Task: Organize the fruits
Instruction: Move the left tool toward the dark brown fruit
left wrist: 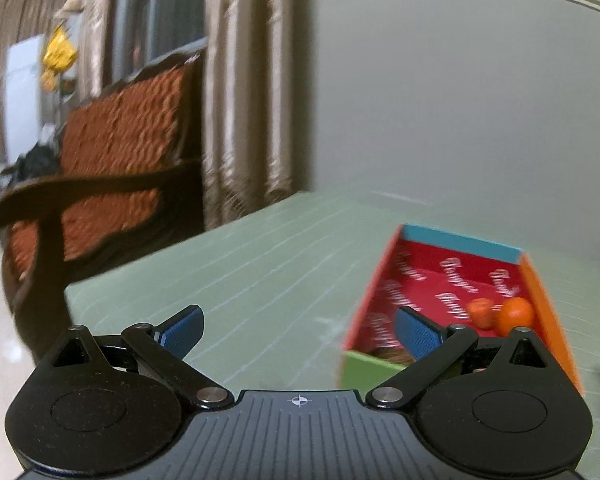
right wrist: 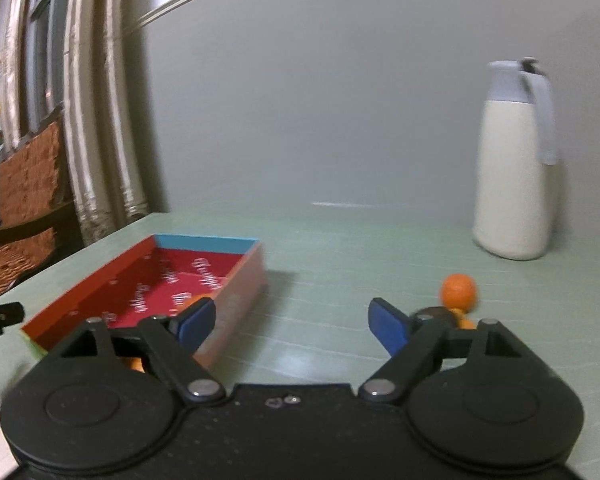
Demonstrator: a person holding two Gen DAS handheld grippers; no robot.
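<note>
Two oranges [left wrist: 500,314] lie in the box [left wrist: 428,280]; another orange [right wrist: 458,291] sits on the table [right wrist: 340,280] right of it. Left gripper [left wrist: 300,330] and right gripper [right wrist: 292,322] both gape wide, empty.

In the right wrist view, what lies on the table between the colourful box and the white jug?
Mostly bare green table separates the box from the jug; one orange fruit lies nearer the jug, in the right wrist view.

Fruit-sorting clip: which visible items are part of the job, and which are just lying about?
Job: red box; two orange fruits inside it; orange fruit loose on the table.
Lying about: white jug; armchair; curtains.
</note>
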